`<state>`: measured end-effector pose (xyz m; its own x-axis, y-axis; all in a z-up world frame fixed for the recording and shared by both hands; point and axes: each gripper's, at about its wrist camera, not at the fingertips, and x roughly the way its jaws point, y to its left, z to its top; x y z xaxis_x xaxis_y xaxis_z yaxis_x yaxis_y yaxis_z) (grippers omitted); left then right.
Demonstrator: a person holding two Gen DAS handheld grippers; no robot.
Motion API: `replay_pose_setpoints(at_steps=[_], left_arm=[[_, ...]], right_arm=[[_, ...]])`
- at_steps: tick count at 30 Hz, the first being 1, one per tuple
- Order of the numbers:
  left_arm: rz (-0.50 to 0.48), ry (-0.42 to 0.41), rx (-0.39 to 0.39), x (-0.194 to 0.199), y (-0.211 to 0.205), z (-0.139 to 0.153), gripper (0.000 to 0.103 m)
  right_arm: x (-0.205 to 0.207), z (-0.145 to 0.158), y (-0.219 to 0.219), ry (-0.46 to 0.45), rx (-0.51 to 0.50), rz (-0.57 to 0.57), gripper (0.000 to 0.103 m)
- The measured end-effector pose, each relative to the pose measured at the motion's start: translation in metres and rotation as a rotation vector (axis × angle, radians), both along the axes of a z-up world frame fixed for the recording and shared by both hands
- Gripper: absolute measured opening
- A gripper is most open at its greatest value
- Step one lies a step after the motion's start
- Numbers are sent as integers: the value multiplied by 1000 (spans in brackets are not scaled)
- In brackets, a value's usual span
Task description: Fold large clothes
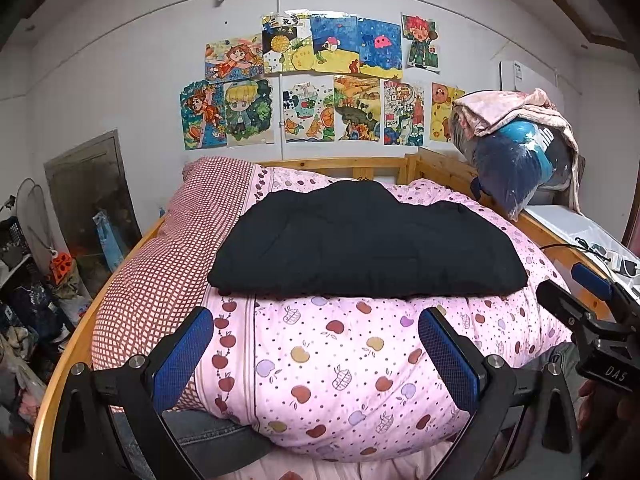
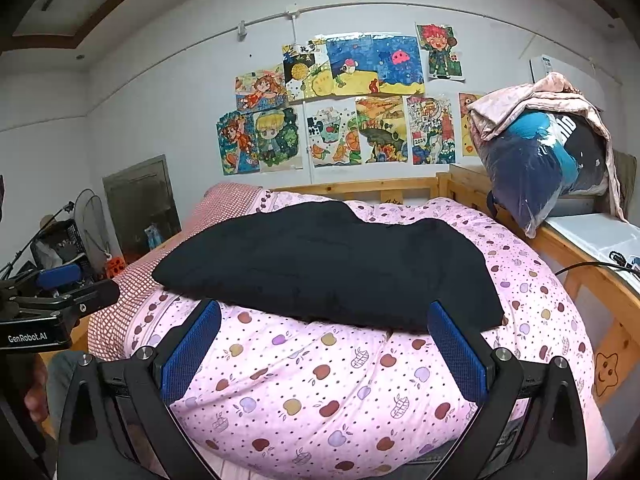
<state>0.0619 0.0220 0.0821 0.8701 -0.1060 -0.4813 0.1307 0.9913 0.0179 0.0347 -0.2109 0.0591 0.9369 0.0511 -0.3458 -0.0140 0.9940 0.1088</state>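
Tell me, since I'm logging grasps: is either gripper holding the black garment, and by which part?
Nothing is held. The left gripper and right gripper are both open, short of the folded black garment lying on the pink quilt.

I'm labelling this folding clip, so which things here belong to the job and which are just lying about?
Job:
black garment, folded flat on the quilt
left gripper, open, empty
right gripper, open, empty

Lying about:
pink apple-print quilt
checked pillow
bagged bundle
wall drawings
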Motion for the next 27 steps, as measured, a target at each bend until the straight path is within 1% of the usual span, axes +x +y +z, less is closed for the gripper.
replay_pose_setpoints(at_steps=[6, 13, 27], left_arm=[[2, 3, 0, -6, 1, -5, 103], [-5, 9, 11, -9, 1, -12, 103], [-9, 22, 25, -7, -3, -14, 103]], right_arm=[[-11, -6, -2, -9, -5, -15, 101], [-13, -15, -9, 20, 6, -32, 101], [-17, -13, -10, 5, 2, -40, 101]])
